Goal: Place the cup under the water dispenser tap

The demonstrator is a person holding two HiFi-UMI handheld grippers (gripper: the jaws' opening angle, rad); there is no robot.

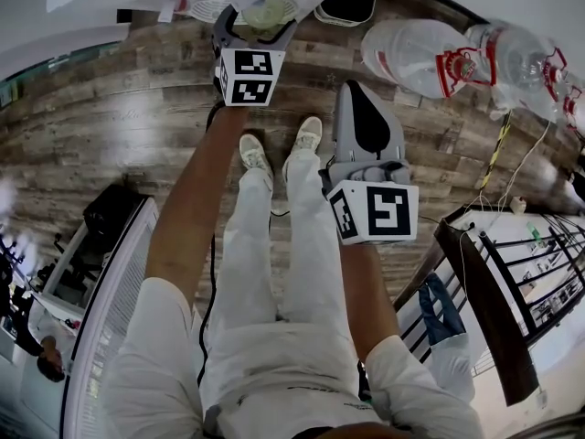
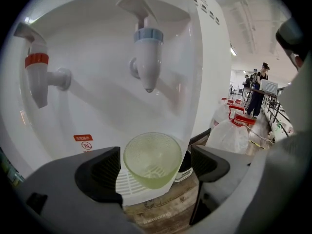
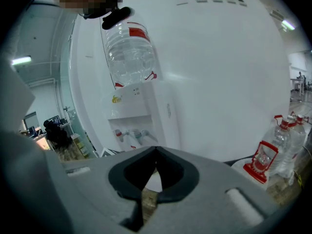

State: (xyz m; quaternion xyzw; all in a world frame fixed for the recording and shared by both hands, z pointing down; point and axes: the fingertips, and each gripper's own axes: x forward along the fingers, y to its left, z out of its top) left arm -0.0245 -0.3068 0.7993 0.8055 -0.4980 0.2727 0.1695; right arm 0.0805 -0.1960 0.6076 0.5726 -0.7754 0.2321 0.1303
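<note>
Closest in, the grey jaws of my left gripper (image 2: 155, 156) stand wide apart. Their dark ribbed pads (image 2: 100, 172) sit clear on both sides of the pale green translucent plastic cup (image 2: 152, 161), so I have let go of it, with a slim gap on each side. My grey right gripper (image 3: 154, 165) is clenched on nothing, tips meeting, and takes no part in this.

The cup sits low in the middle of the left gripper view, on the white slotted drip grille (image 2: 127, 189) of the white water dispenser (image 2: 97, 111). Above it, at upper centre of the frame, hangs the white tap with the blue collar (image 2: 147, 57). The red-collared tap (image 2: 38, 77) is well apart at the left edge.

As I judge it, the step now is clearing out. I would hold the jaws this wide and draw straight back along the line the gripper points, with no sideways drift. A light cup would likely skate on the grille if a pad clipped its rim. The spout looks roughly over the cup's mouth, so no nudge seems needed.

The cup stands upright, with its mouth up toward the spout, its base down on the grille and its long axis vertical.
</note>
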